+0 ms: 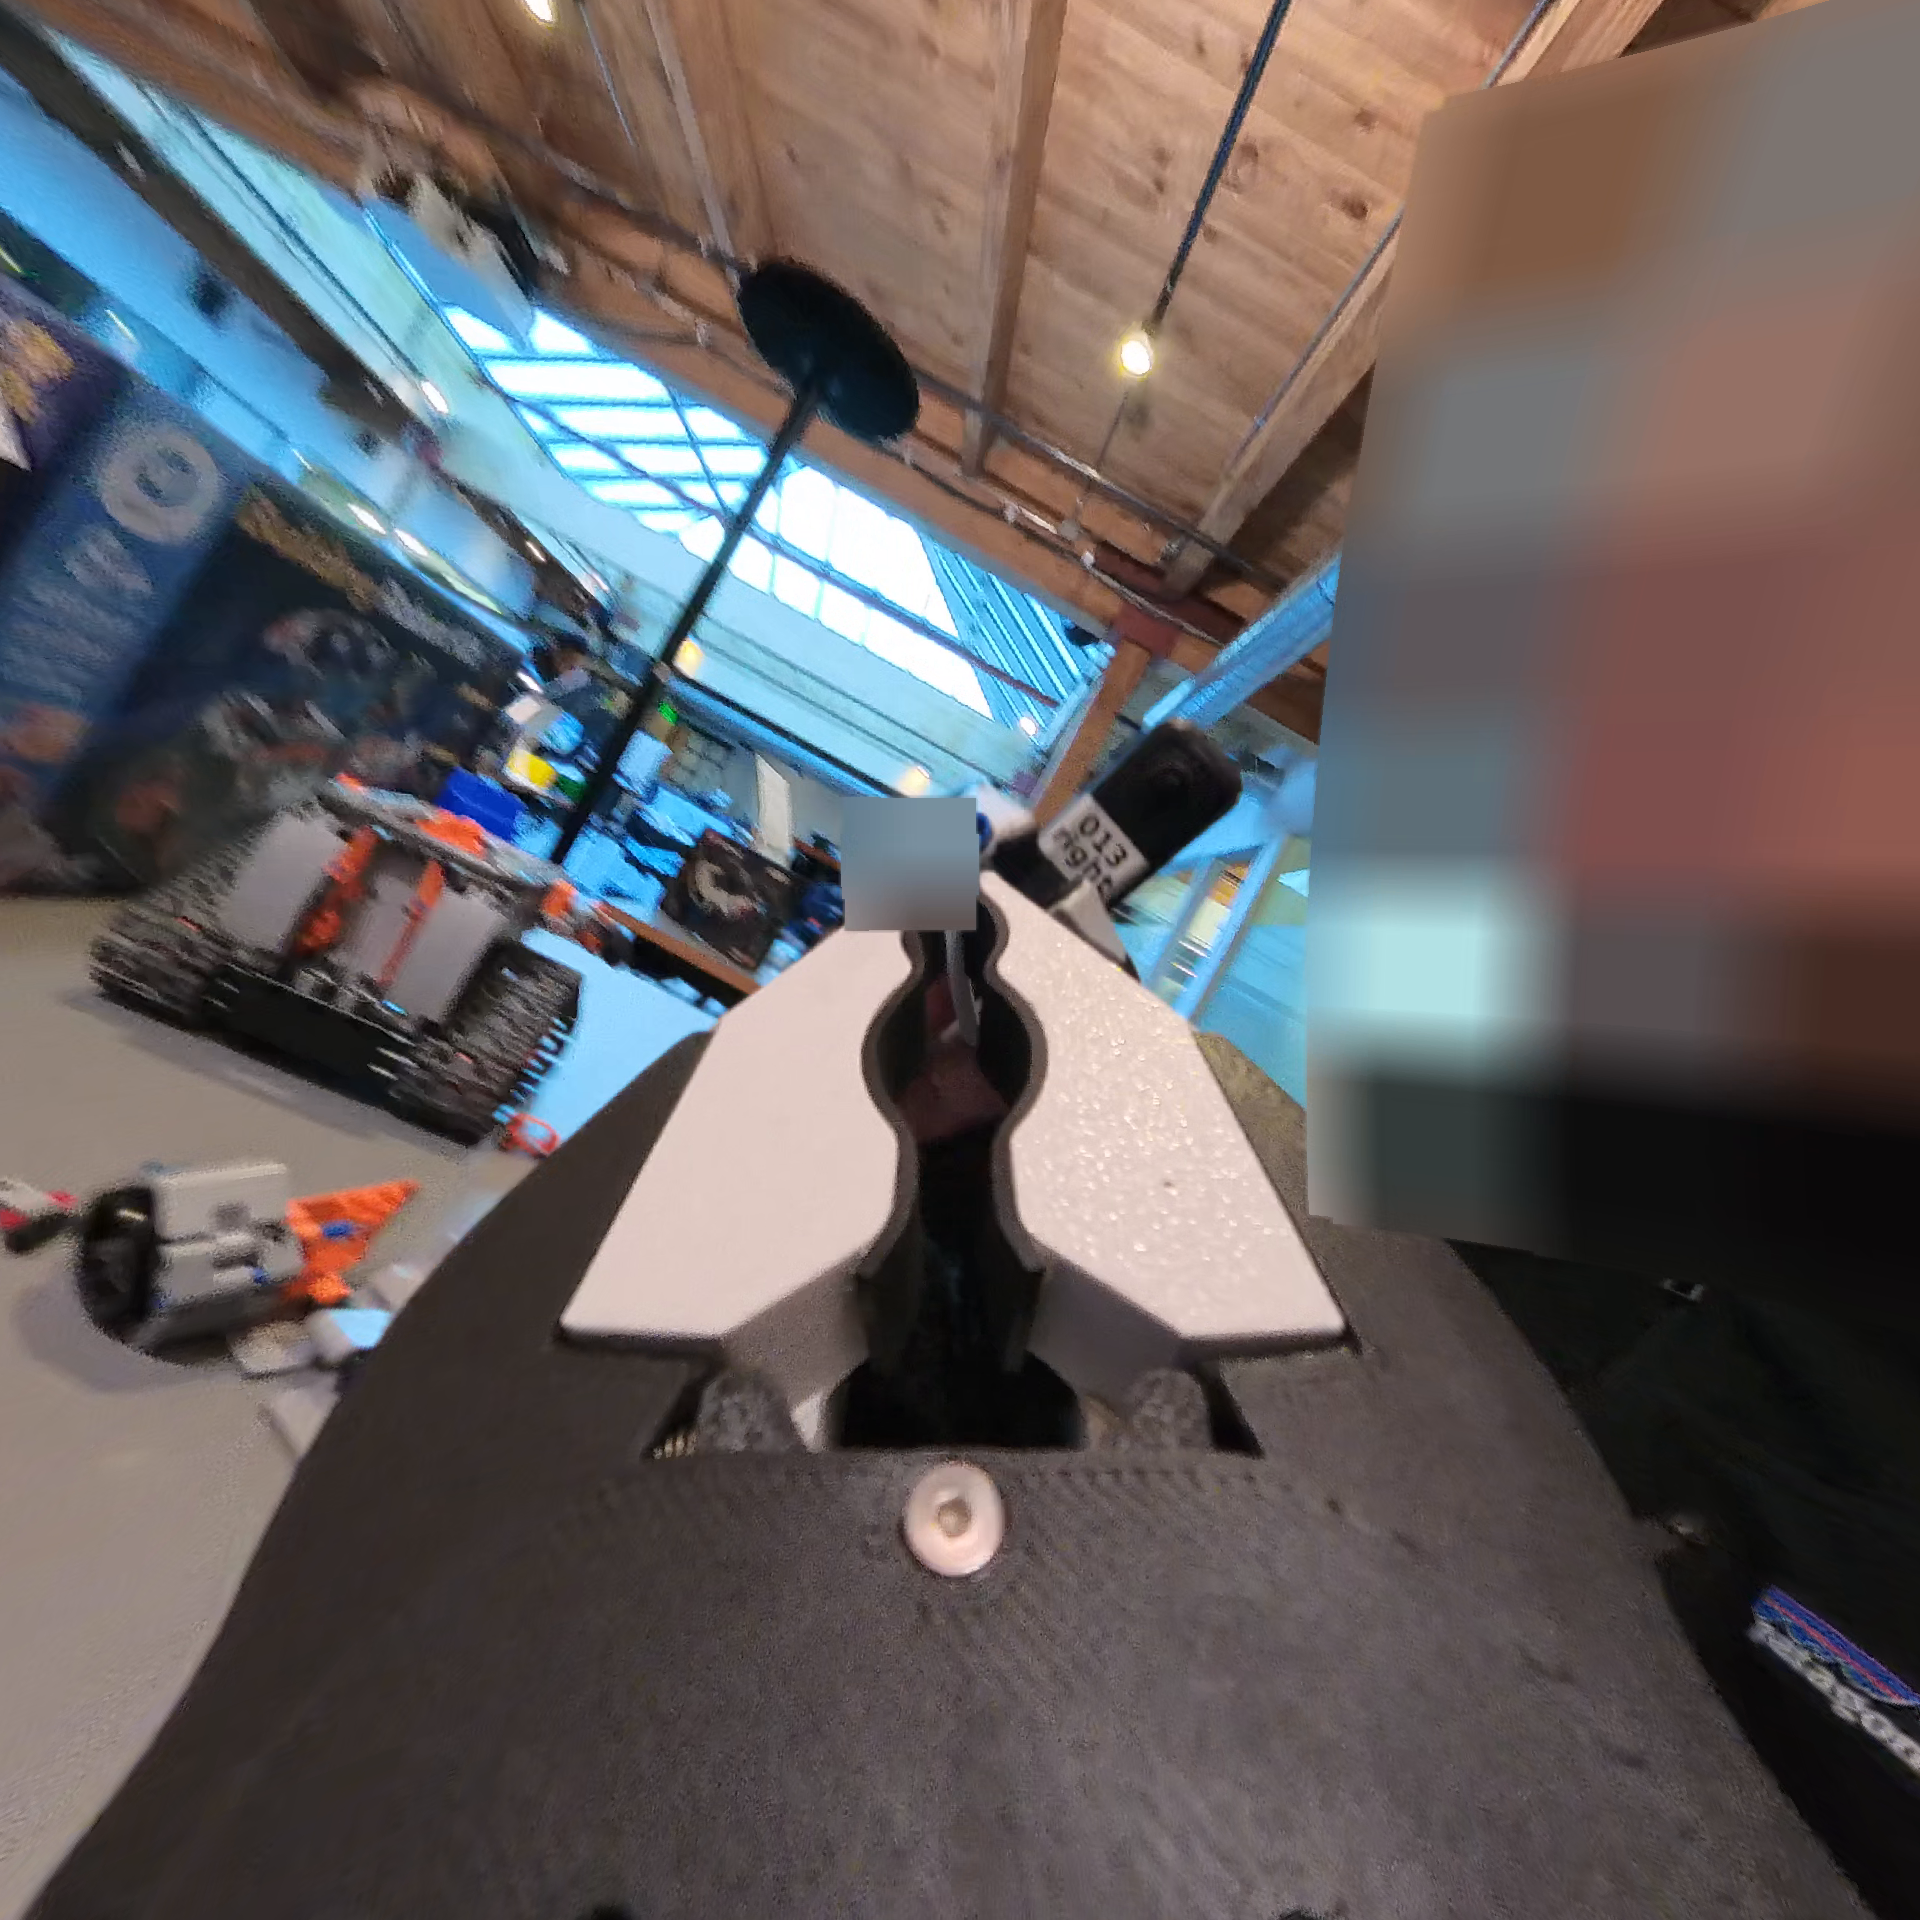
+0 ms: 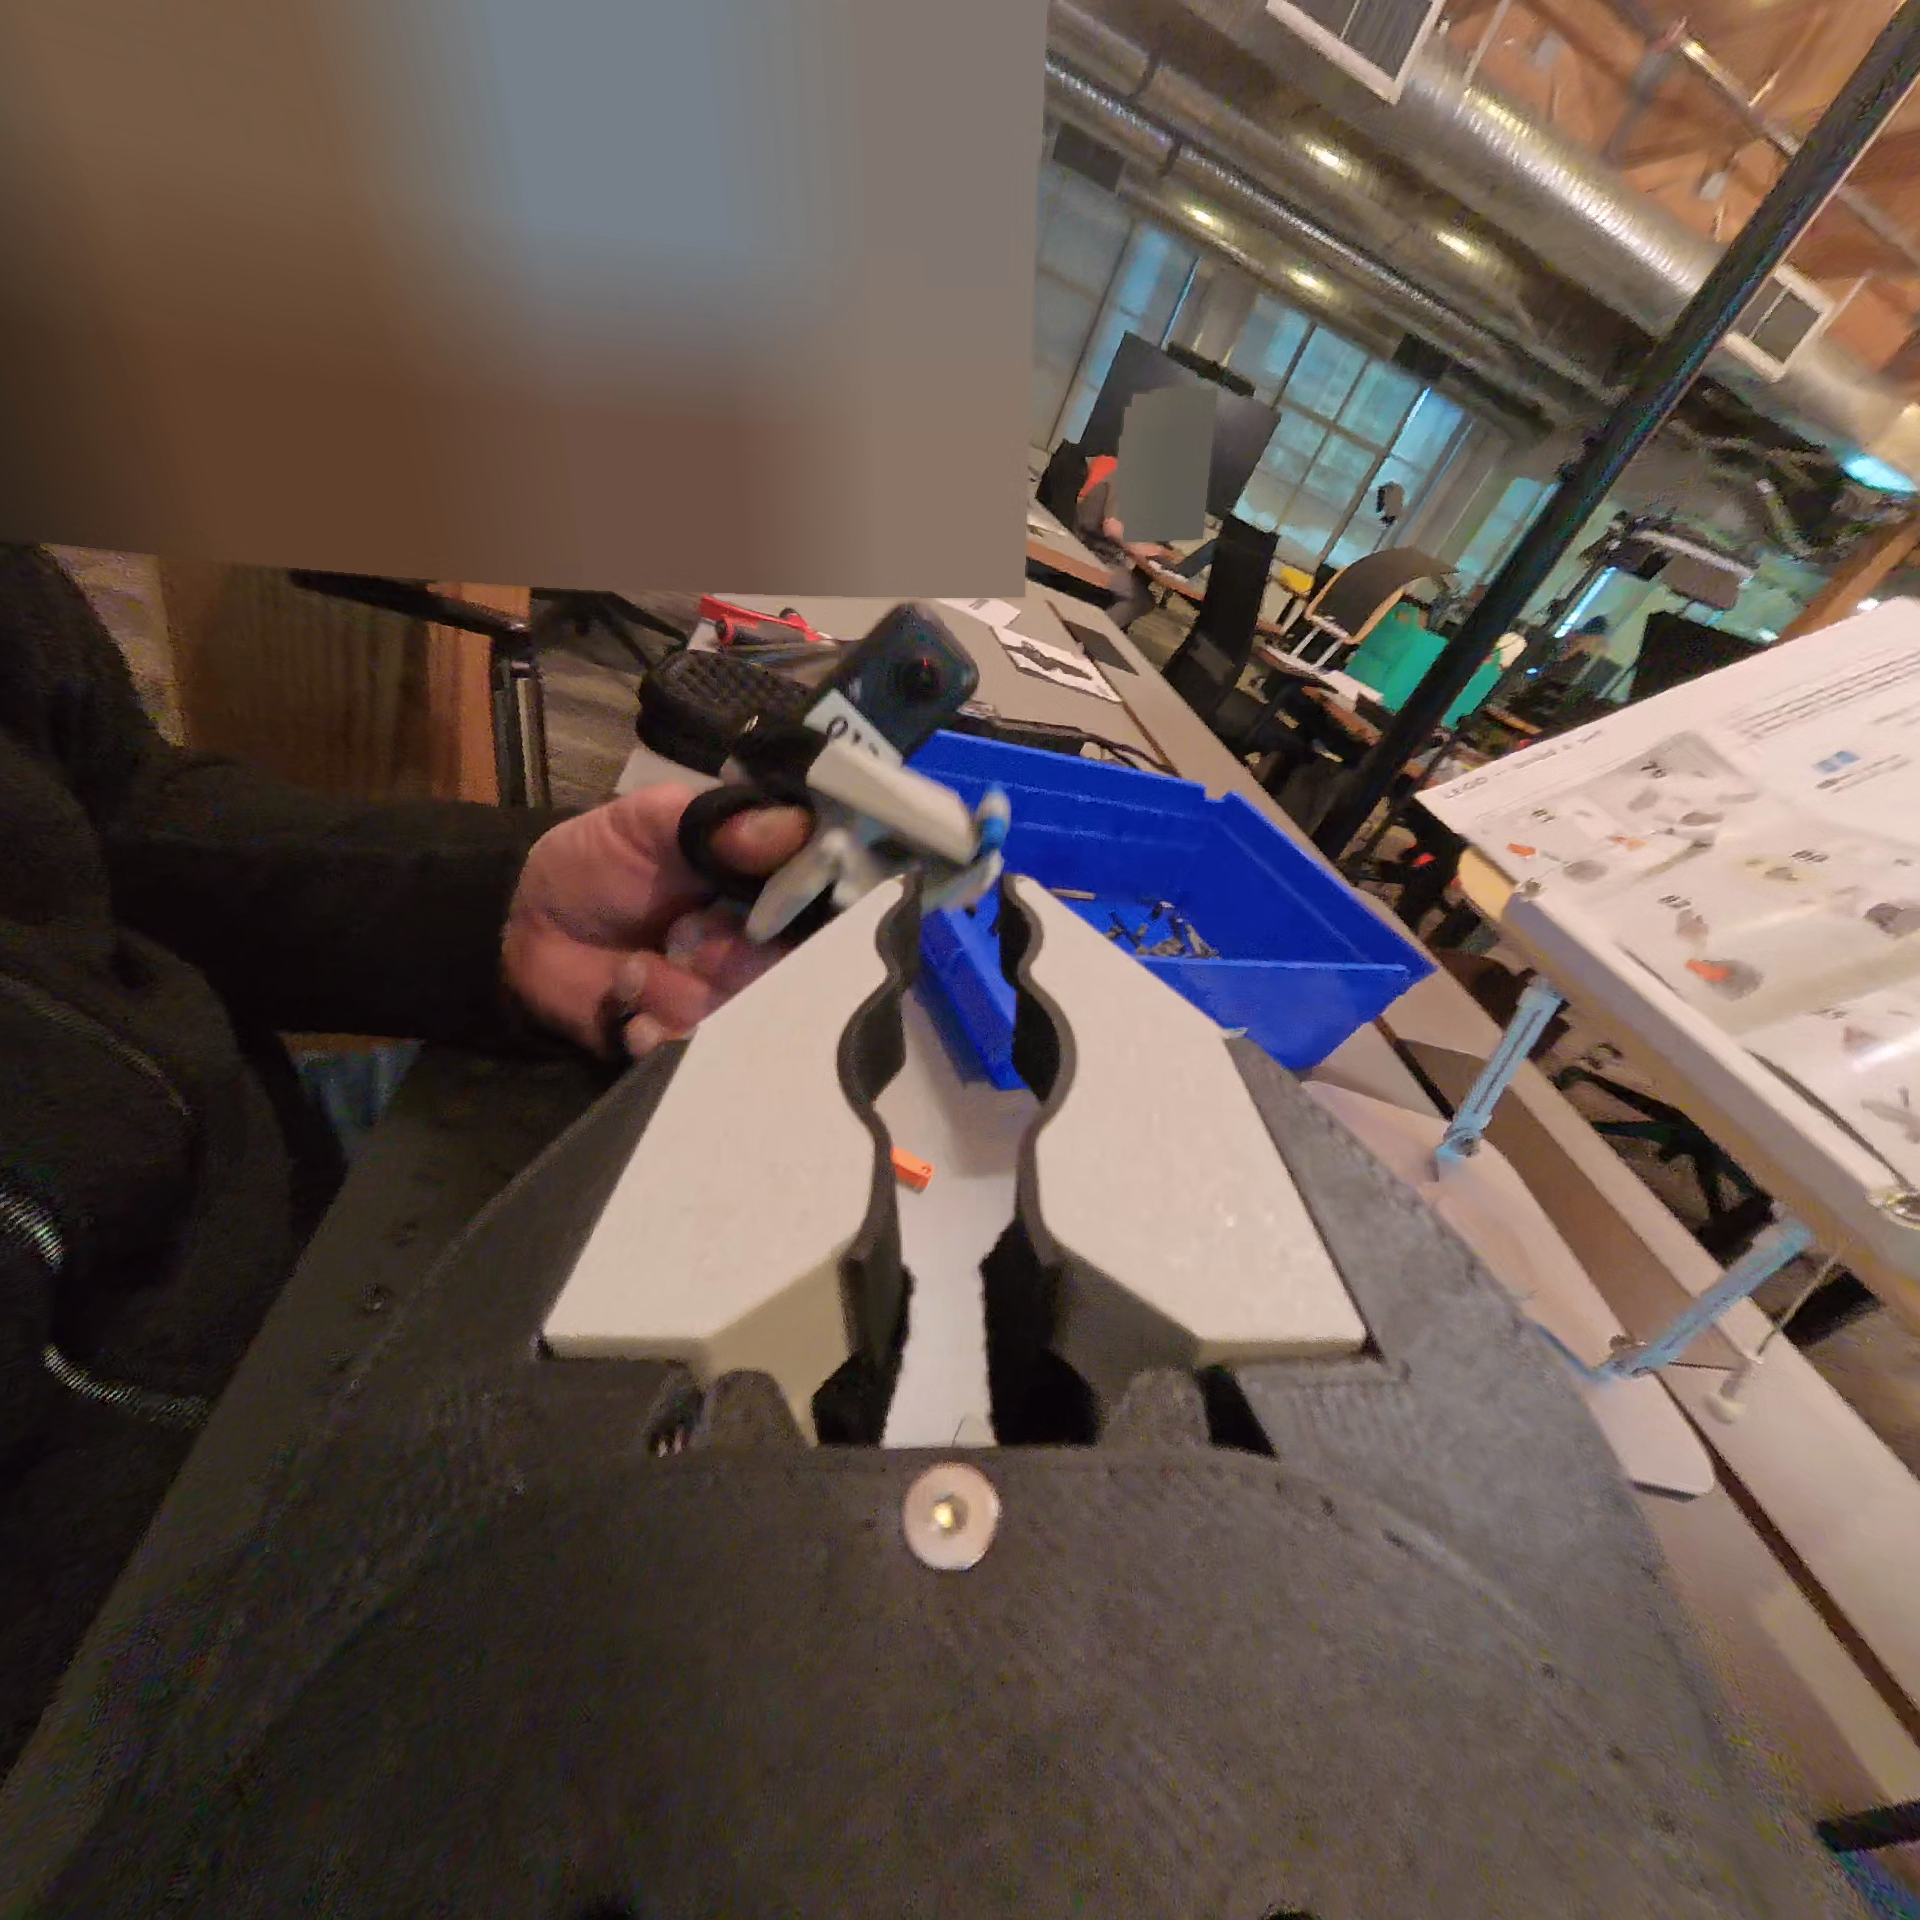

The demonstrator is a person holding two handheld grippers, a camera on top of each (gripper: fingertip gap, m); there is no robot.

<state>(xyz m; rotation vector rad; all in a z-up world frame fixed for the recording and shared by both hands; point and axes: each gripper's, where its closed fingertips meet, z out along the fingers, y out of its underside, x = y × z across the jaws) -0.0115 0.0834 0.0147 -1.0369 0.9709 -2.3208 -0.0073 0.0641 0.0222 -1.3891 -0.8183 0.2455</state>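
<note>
In the right wrist view a person's hand (image 2: 603, 914) holds my left gripper (image 2: 961, 836), which comes in from the left. It is shut on a small pale blue-grey piece (image 2: 982, 831). My right gripper (image 2: 958, 888) has its tips narrowly parted on either side of that piece, right under the left gripper's tips. I cannot tell whether they press on it. In the left wrist view my left gripper (image 1: 951, 930) tilts up toward the ceiling, its tips behind a blur patch. A thin pale strip (image 1: 961, 987) shows between its fingers. The right gripper's camera end (image 1: 1132, 821) sits just beyond.
A blue bin (image 2: 1299, 987) with small dark parts stands just past the grippers. An open instruction booklet (image 2: 1714, 883) rests on a stand at right. A small orange piece (image 2: 911, 1169) lies on the table. A tracked grey-orange model (image 1: 332, 966) and a smaller assembly (image 1: 208, 1257) stand at left. Left and right tips are no more than a few centimetres apart. From either gripper's tips it is about 20 centimetres to the smaller assembly (image 1: 208, 1257).
</note>
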